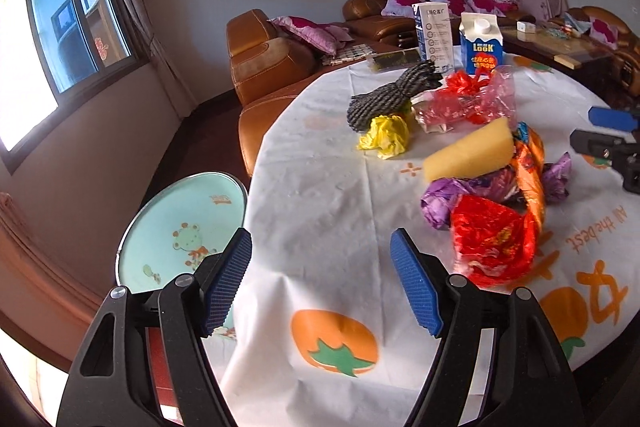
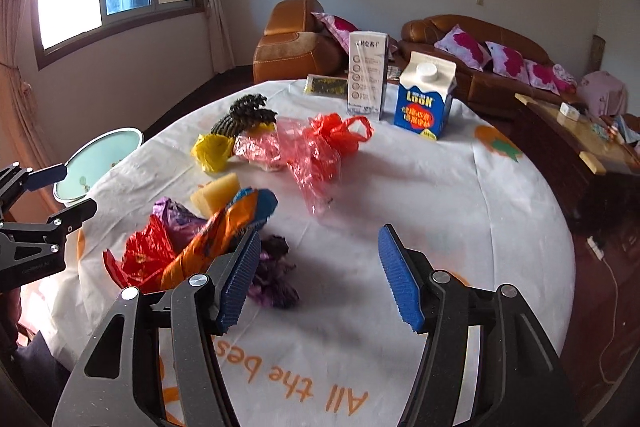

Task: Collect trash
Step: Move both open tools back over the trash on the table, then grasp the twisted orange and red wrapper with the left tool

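Round table [image 1: 320,219] with its litter uncollected: wrappers [image 2: 192,247], pink bag [image 2: 316,151] (nothing binned), left gripper [image 1: 320,283] and right gripper [image 2: 316,279] gaping empty.

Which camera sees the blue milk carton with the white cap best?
The right wrist view. There the blue milk carton looks bigger and nothing covers it, so its cap and front label show whole. In the left wrist view the carton sits farther back and smaller, its bottom edge partly hidden behind the red plastic bag.
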Tool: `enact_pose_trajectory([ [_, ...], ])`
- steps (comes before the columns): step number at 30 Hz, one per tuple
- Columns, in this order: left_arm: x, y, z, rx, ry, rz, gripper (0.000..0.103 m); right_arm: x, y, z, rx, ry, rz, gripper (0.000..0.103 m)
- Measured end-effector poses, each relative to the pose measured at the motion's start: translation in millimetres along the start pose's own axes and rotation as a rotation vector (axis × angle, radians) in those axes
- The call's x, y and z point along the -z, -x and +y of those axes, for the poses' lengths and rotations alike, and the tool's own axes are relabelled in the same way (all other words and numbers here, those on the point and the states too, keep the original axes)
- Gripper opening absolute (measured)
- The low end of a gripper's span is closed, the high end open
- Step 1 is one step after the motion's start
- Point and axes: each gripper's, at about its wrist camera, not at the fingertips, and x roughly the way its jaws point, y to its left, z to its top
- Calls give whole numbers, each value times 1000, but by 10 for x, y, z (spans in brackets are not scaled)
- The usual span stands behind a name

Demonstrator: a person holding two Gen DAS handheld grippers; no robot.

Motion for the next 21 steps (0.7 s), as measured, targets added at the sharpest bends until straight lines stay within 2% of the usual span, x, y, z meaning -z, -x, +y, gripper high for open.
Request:
enact_pose_trajectory([
  [5, -22, 122, -217, 37, -33, -31, 72, 31, 5, -72, 15, -30, -5, 61],
  [9, -53, 193, -398, 73, -55, -61, 81, 98, 126, -179, 44, -39, -24, 64],
  [16, -16, 114, -784, 163, -121, -42, 81, 308, 221, -463, 93, -91, -19, 65],
  [20, -1, 3, -946, 192, -158, -18, 81, 351, 172, -490, 83, -110, -3, 65],
  [21, 9, -35, -966, 206, -164, -3, 73, 356, 163, -472, 77, -105, -3, 65],
])
